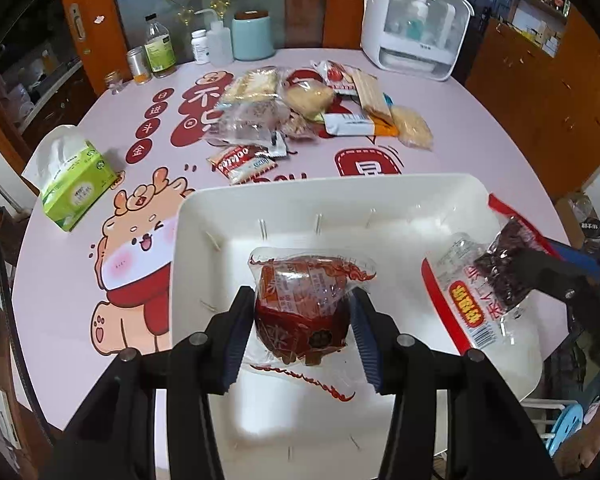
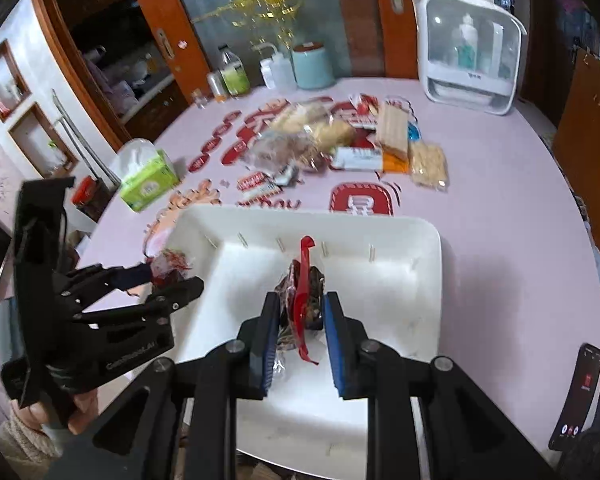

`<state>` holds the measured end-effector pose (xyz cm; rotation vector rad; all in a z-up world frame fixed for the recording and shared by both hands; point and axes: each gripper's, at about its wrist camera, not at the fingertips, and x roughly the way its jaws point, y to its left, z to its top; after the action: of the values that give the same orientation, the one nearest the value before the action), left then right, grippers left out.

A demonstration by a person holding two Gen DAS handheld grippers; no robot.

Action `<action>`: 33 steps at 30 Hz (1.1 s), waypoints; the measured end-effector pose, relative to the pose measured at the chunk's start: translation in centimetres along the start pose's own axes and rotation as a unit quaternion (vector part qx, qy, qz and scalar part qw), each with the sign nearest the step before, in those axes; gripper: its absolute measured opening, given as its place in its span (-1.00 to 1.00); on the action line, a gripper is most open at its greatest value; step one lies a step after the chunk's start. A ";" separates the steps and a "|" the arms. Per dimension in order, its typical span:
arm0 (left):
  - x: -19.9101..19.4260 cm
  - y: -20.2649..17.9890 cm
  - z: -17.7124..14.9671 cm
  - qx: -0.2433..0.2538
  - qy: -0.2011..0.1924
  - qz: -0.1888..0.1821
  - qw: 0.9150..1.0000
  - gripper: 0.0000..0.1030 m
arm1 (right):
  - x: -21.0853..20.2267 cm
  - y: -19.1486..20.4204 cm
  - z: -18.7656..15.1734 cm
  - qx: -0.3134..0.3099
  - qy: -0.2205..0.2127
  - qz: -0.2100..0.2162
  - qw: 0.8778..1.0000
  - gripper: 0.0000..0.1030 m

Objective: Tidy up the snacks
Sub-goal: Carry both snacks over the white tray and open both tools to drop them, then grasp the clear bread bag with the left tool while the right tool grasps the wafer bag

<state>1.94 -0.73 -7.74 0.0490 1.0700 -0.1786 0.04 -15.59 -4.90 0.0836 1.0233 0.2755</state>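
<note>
A white tray (image 1: 340, 194) sits at the near edge of the pink table; it also shows in the right wrist view (image 2: 420, 240). My left gripper (image 1: 300, 320) is shut on a red-brown snack packet (image 1: 304, 300) and holds it over the tray's left half. My right gripper (image 2: 300, 316) is shut on a clear packet with a red edge and dark dried fruit (image 2: 302, 292), held over the tray; the same packet shows at the right in the left wrist view (image 1: 484, 280). A pile of snack packets (image 1: 312, 108) lies beyond the tray, also seen in the right wrist view (image 2: 340, 140).
A green tissue box (image 1: 74, 186) stands at the table's left. Bottles and a blue canister (image 1: 254, 36) line the far edge. A white dispenser box (image 1: 414, 26) stands at the far right. A phone (image 2: 578, 396) lies at the near right edge.
</note>
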 end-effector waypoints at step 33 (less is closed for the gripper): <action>-3.5 1.5 0.7 -0.002 -0.071 0.055 0.996 0.80 | 0.3 -1.9 0.7 0.027 0.010 0.002 1.000 -0.24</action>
<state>1.14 1.13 -4.40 0.0898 0.9241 -0.0782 1.15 -17.25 -5.17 0.1315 1.0511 0.2533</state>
